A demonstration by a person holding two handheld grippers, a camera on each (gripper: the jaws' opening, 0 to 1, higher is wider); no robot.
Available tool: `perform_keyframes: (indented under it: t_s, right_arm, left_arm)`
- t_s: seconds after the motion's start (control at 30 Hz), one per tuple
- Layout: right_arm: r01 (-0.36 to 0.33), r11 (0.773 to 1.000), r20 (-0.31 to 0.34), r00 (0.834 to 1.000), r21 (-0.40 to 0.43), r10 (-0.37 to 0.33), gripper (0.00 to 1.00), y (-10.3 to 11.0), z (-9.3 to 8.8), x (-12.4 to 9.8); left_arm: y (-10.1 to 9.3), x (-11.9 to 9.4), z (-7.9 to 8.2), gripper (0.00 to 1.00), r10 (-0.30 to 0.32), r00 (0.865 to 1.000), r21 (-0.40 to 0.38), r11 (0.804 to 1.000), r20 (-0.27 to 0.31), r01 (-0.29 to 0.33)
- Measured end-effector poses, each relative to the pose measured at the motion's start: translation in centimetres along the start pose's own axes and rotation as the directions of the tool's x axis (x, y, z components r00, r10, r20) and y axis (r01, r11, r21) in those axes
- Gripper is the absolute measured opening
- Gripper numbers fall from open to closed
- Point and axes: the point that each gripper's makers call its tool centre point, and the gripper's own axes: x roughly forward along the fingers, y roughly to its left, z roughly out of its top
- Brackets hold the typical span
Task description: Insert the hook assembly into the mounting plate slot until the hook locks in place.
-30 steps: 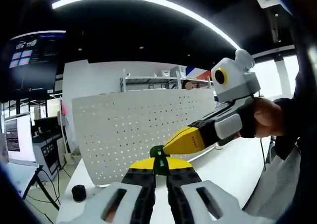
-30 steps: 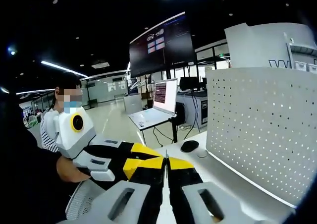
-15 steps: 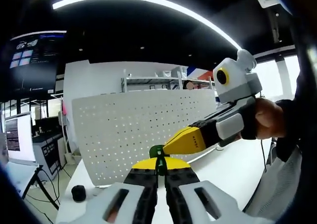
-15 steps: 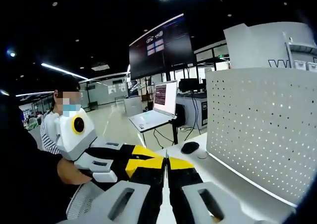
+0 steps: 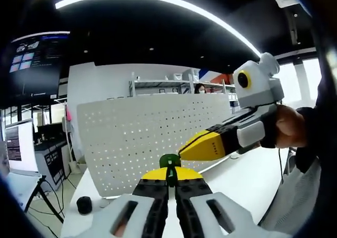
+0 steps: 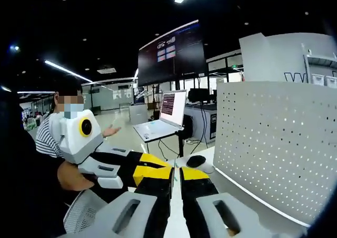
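A small green hook (image 5: pixel 169 161) stands pinched between the yellow tips of my left gripper (image 5: pixel 169 175), which is shut on it. Behind it stands the white perforated mounting plate (image 5: pixel 142 138), upright on the white table. My right gripper (image 5: pixel 185 150) comes in from the right, its yellow tips together, just up and right of the hook without touching it. A hand (image 5: pixel 289 128) holds it. In the right gripper view my right gripper (image 6: pixel 176 173) is shut with nothing seen in it. The left gripper (image 6: pixel 164 170) lies beside it. The plate (image 6: pixel 279 148) rises at the right.
A black round knob (image 5: pixel 83 204) sits on the white table (image 5: pixel 247 180) left of the plate. A black mouse (image 6: pixel 196 160) lies near the plate's end. An open laptop (image 6: pixel 164 117) stands on a stand beyond. A person in a striped shirt (image 6: pixel 45 143) sits behind.
The right gripper has drawn slightly up and to the right, away from the green hook. My left gripper keeps its hold on the hook. The right gripper view has tilted a little.
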Motion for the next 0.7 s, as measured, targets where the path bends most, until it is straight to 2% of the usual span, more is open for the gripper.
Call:
perform_keyframes:
  t_s: [0.23, 0.7]
  right_arm:
    - [0.073, 0.995, -0.003, 0.997, -0.064, -0.074, 0.12, -1.7, -0.3, -2.0]
    - [0.237, 0.97, 0.003, 0.971, -0.059, -0.237, 0.26, -6.3, -1.2, -6.8]
  left_arm:
    - [2.0, 0.4, 0.6, 0.03, 0.034, 0.999, 0.012, 0.999, -0.001, -0.034]
    - [6.7, 2.7, 3.3, 0.03, 0.119, 0.992, 0.05, 0.991, 0.043, -0.122]
